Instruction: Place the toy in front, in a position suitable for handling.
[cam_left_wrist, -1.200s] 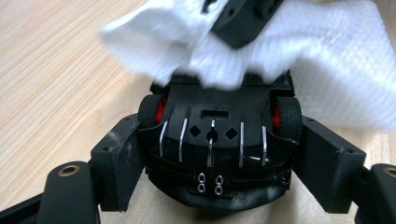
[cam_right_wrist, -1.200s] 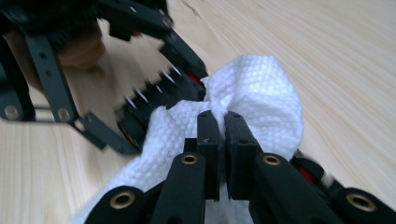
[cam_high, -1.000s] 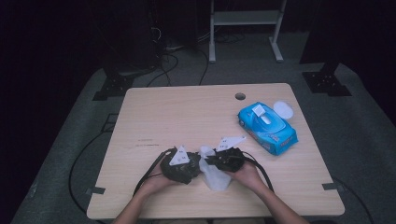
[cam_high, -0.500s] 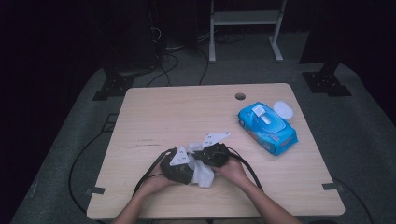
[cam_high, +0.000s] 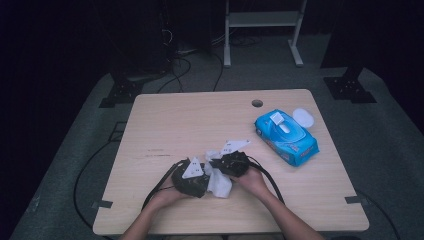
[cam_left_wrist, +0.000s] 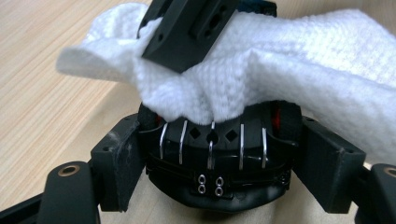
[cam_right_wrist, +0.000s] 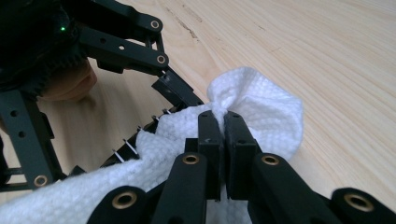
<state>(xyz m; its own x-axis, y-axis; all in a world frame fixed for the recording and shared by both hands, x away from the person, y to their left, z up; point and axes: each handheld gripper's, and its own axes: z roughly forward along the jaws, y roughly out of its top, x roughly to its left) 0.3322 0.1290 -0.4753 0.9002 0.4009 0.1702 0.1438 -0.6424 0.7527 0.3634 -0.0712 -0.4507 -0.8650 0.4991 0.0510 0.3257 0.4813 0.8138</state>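
My left gripper (cam_left_wrist: 222, 163) is shut on a black rounded object (cam_left_wrist: 212, 186) with thin metal ribs and diamond-shaped holes, one jaw on each side of it. A white textured wipe (cam_left_wrist: 299, 70) lies draped over the top of that object. My right gripper (cam_right_wrist: 223, 122) is shut on a bunched fold of the wipe (cam_right_wrist: 261, 107) and presses it onto the object (cam_right_wrist: 135, 144). In the high view both grippers, left (cam_high: 192, 177) and right (cam_high: 230, 162), meet near the table's front edge, with the wipe (cam_high: 220, 184) between them.
A blue pack of wipes (cam_high: 286, 132) with its white lid (cam_high: 303, 117) flipped open lies at the right of the wooden table (cam_high: 175, 120). A cable hole (cam_high: 257, 103) sits near the far edge. Black cables (cam_high: 159, 182) trail from the grippers.
My right gripper has moved left with the wipe, closing onto the object in the left gripper. The left gripper has hardly moved.
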